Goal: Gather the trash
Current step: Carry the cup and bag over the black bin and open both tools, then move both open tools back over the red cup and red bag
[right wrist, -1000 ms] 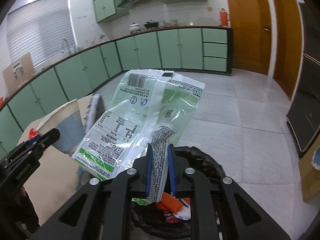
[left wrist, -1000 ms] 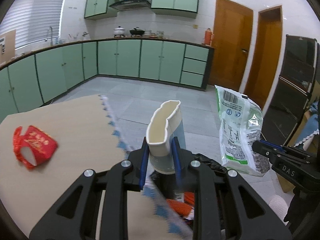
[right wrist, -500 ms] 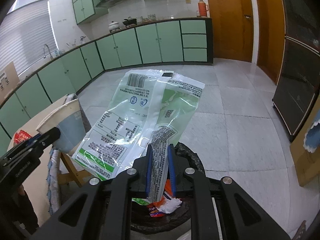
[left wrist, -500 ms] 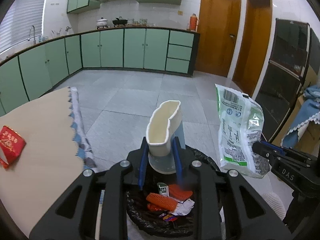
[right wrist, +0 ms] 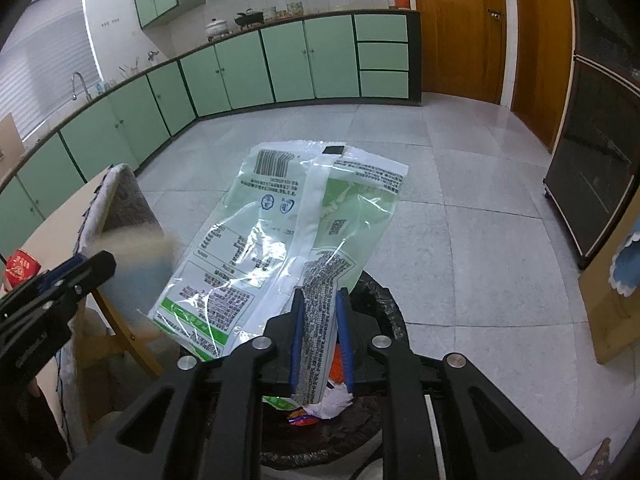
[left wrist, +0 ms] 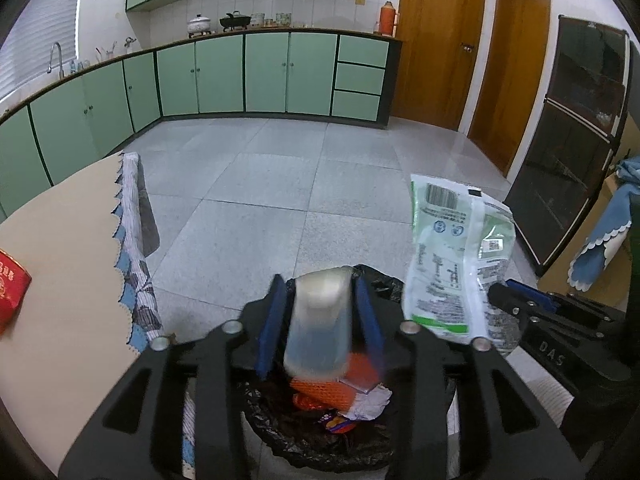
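My left gripper [left wrist: 320,300] is open over the black-lined trash bin [left wrist: 320,440]. A white and pale-blue paper cup [left wrist: 320,324] is blurred between its spread fingers, free of them and dropping toward the bin. My right gripper [right wrist: 321,316] is shut on a green and white plastic food bag [right wrist: 280,232], held upright above the same bin [right wrist: 376,300]. The bag also shows in the left wrist view [left wrist: 456,256], right of the cup. The bin holds orange netting [left wrist: 324,388] and crumpled wrappers.
A table with a beige cloth [left wrist: 60,248] stands left of the bin, with a red packet [left wrist: 10,292] on it. Green kitchen cabinets [left wrist: 240,76] line the far wall. A dark cabinet [left wrist: 572,140] stands right. Grey tiled floor [left wrist: 280,184] lies beyond the bin.
Both grippers moved from the table edge to over the bin. The left gripper's jaws spread and the cup slipped down out of its grip. The right gripper still holds the bag.
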{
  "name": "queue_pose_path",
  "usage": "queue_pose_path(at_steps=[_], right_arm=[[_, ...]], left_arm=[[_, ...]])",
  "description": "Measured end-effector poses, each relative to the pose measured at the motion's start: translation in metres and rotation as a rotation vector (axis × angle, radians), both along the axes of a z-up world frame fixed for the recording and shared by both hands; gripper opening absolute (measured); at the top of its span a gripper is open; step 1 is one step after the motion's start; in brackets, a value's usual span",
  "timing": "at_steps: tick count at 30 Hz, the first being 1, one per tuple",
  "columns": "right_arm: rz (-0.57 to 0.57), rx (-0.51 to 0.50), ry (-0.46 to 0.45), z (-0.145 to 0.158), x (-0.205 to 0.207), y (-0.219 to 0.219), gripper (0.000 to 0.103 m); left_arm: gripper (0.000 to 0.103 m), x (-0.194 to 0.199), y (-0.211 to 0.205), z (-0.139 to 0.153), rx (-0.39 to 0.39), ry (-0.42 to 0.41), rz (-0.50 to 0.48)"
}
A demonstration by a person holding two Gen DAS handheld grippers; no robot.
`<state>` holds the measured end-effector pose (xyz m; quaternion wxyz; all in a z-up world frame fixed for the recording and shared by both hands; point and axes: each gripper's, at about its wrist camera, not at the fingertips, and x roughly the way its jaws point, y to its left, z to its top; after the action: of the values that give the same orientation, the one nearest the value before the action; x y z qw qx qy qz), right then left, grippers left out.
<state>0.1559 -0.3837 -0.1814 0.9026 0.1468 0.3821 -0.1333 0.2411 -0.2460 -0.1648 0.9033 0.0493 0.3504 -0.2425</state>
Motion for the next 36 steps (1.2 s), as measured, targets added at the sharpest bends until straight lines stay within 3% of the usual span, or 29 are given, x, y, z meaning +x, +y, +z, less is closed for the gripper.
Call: queue_pose_path(at_steps=[5,11,13,22,27,36], right_arm=[[0.006,0.004,0.008,-0.002,0.007,-0.002,0.022],[0.001,0.010,0.000,0.000,0.006,-0.005,0.047],[-0.002,0.009,-0.019,0.004,0.003,-0.003,0.061],[0.076,-0.018,-0.146,0.044,0.003,0.042,0.088],[0.164,-0.028,-0.213,0.064,0.014,0.083,0.097],[0.372,-0.038,-0.265,0.076,0.053,0.186,0.097]], left_arm=[[0.044,0.005,0.005,0.003,-0.013,0.007,0.020],[0.051,0.009,0.020,0.013,-0.036,-0.005,0.062],[0.055,0.009,0.026,0.017,-0.042,-0.013,0.074],[0.074,-0.002,0.087,0.040,-0.064,-0.082,0.171],[0.081,-0.008,0.142,0.053,-0.047,-0.132,0.265],[0.083,-0.009,0.269,0.065,0.027,-0.185,0.520]])
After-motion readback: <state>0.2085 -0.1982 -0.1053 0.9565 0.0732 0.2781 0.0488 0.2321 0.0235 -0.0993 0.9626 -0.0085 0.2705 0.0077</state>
